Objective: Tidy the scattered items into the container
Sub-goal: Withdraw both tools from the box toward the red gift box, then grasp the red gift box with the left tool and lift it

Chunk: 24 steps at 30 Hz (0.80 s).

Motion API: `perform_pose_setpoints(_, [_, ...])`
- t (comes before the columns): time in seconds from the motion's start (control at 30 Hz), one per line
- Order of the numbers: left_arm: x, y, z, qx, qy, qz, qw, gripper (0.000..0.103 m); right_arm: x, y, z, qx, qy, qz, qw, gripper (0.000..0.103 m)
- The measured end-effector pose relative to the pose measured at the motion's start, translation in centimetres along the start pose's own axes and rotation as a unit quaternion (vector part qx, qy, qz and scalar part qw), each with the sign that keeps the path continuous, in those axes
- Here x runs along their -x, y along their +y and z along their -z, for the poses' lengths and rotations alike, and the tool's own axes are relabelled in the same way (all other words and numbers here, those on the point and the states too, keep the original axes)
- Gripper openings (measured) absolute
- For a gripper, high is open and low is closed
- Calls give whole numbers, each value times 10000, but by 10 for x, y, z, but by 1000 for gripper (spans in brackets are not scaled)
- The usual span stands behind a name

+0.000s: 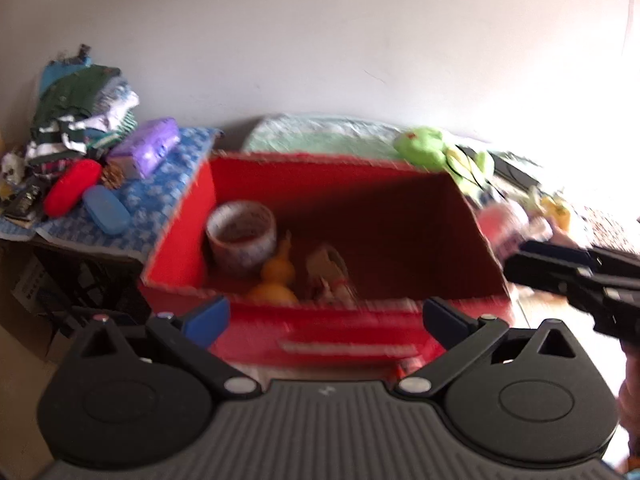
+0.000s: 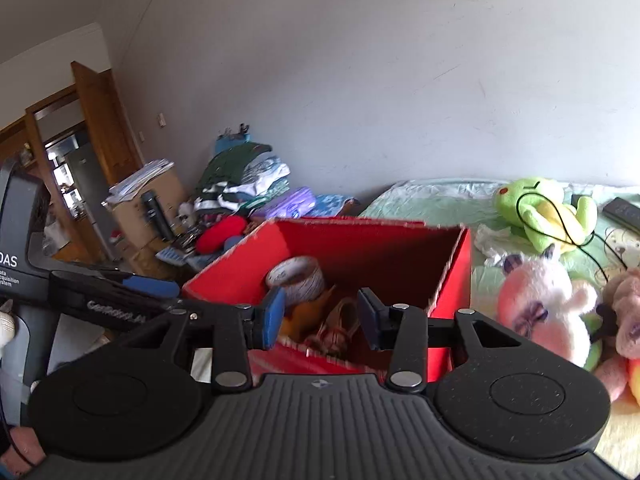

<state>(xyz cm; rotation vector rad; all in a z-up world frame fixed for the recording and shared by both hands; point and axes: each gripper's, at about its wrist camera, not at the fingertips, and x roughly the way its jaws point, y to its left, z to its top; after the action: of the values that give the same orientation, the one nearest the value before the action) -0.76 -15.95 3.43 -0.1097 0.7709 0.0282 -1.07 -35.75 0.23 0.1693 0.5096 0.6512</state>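
A red open box [image 1: 180, 240] [image 2: 456, 272] stands on the bed. Inside lie a roll of tape [image 1: 242, 236] [image 2: 296, 276], an orange gourd [image 1: 274, 276] and a tan bundle [image 1: 330, 276] [image 2: 340, 322]. My left gripper [image 1: 326, 318] is wide open and empty just in front of the box's near wall. My right gripper [image 2: 322, 318] is open and empty above the box's near edge; it also shows at the right of the left wrist view [image 1: 576, 276].
A green plush frog [image 2: 540, 208] [image 1: 432, 148], a white-pink plush [image 2: 548, 304] and a brown plush [image 2: 628, 304] lie on the bed right of the box. A remote [image 2: 624, 212] lies far right. Clothes [image 1: 80, 108], a purple pack [image 1: 148, 148], red and blue cases [image 1: 72, 186] crowd the left table.
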Motion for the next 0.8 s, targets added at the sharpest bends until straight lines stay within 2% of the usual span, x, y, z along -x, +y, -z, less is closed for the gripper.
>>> perform_pose_setpoints(0.13, [-11, -12, 36, 86, 344, 195, 9992, 103, -1, -21, 19, -542, 461, -124, 9974, 34])
perform_pose_setpoints(0.23, [-27, -24, 49, 178, 727, 298, 9967, 100, -5, -32, 32, -950, 793, -69, 9923, 33])
perform_pose_setpoints(0.43, [-49, -40, 58, 92, 1171, 532, 9916, 99, -18, -42, 51, -1308, 1412, 113, 9812, 33])
perform_pose_setpoints(0.5, [-58, -38, 61, 248, 1371, 636, 9882, 98, -25, -46, 57, -1474, 1704, 206, 9741, 34])
perform_pose_setpoints(0.57, [-68, -36, 65, 461, 1584, 742, 9835, 92, -31, -53, 65, -1702, 1957, 323, 9652, 34])
perform_pose_setpoints(0.67, [-83, -35, 70, 733, 1950, 893, 9740, 86, -33, -63, 74, -2095, 2144, 306, 9535, 34])
perform_pose_setpoints(0.73, [-88, -34, 73, 869, 2129, 1037, 9677, 84, -32, -63, 76, -2172, 2170, 262, 9513, 34])
perform_pose_setpoints(0.8, [-90, -35, 74, 897, 2182, 1079, 9658, 84, -31, -61, 77, -2165, 2203, 220, 9508, 34])
